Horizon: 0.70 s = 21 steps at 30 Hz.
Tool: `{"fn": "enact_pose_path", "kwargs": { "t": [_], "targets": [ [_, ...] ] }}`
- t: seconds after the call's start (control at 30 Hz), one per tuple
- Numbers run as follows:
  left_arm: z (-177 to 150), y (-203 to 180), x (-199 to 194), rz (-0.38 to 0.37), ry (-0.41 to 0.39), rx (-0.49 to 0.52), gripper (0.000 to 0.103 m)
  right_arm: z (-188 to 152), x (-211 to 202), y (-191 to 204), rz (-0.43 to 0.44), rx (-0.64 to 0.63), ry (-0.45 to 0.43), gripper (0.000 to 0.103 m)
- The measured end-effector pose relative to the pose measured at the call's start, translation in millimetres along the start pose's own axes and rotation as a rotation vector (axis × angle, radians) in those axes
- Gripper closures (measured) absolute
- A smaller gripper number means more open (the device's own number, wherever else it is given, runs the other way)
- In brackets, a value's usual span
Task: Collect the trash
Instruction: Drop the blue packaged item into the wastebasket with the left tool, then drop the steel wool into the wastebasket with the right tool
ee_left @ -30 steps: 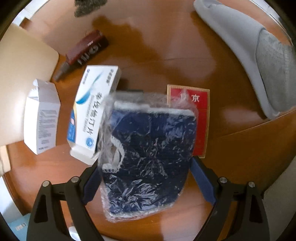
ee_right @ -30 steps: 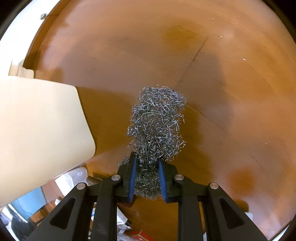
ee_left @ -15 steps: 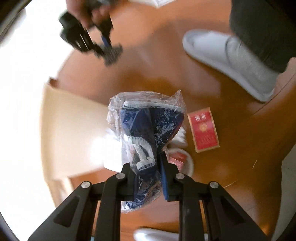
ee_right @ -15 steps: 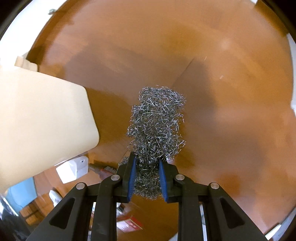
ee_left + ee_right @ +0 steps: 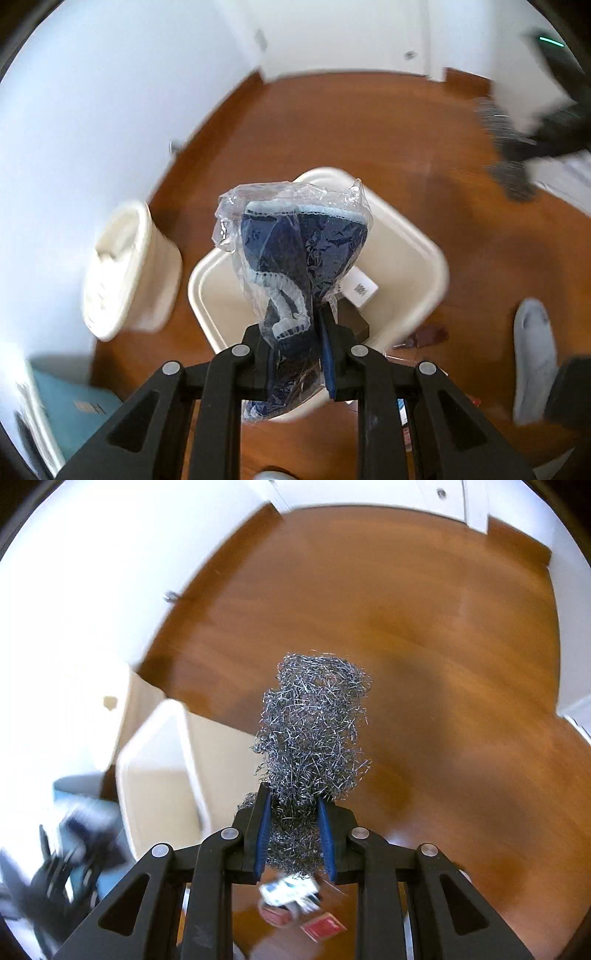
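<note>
My left gripper (image 5: 295,317) is shut on a clear plastic bag (image 5: 295,236) with dark blue cloth inside. The bag hangs above the open cream bin (image 5: 417,236). A white box (image 5: 360,290) lies inside the bin. My right gripper (image 5: 293,808) is shut on a wad of steel wool (image 5: 314,731), held high over the wooden floor, to the right of the bin (image 5: 155,746). Small boxes (image 5: 291,891) and a red pack (image 5: 325,926) lie on the floor beneath it.
The bin's cream lid (image 5: 122,269) leans at the white wall on the left. A grey slipper (image 5: 532,354) and a small brown item (image 5: 428,336) lie on the floor at the right. A teal object (image 5: 74,410) sits at the lower left.
My left gripper closed on the bag, lifted it off the floor and carried it over the bin. My right gripper rose with the steel wool still in it.
</note>
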<state>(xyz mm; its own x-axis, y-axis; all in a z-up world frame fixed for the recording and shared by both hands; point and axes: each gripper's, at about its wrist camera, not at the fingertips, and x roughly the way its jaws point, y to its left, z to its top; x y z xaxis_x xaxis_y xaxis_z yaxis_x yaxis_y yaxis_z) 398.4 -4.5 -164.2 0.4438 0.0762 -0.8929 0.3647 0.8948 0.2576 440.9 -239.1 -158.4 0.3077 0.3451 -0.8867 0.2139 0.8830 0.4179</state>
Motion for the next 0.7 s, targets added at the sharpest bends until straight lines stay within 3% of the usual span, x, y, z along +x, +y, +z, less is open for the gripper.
{"fn": "enact_pose_path", "kwargs": {
  "t": [0.17,0.33,0.5,0.63,0.7],
  "targets": [
    [24,12,76,-0.06,0.155,-0.004,0.082,-6,3,16,0.039,-0.038,0.01,0.077],
    [31,1,125,-0.066,0.237,-0.01,0.076,0,14,22,0.018,-0.067,0.037,0.077],
    [16,12,121,-0.098,0.237,-0.061,0.075,6,29,25,-0.033,-0.087,0.048,0.077],
    [6,41,70,-0.1,0.187,-0.076,0.073,7,26,34,-0.028,-0.096,0.035,0.077],
    [-10,54,45,-0.095,0.185,-0.095,0.063,7,14,51,-0.022,-0.136,0.007,0.077]
  ]
}}
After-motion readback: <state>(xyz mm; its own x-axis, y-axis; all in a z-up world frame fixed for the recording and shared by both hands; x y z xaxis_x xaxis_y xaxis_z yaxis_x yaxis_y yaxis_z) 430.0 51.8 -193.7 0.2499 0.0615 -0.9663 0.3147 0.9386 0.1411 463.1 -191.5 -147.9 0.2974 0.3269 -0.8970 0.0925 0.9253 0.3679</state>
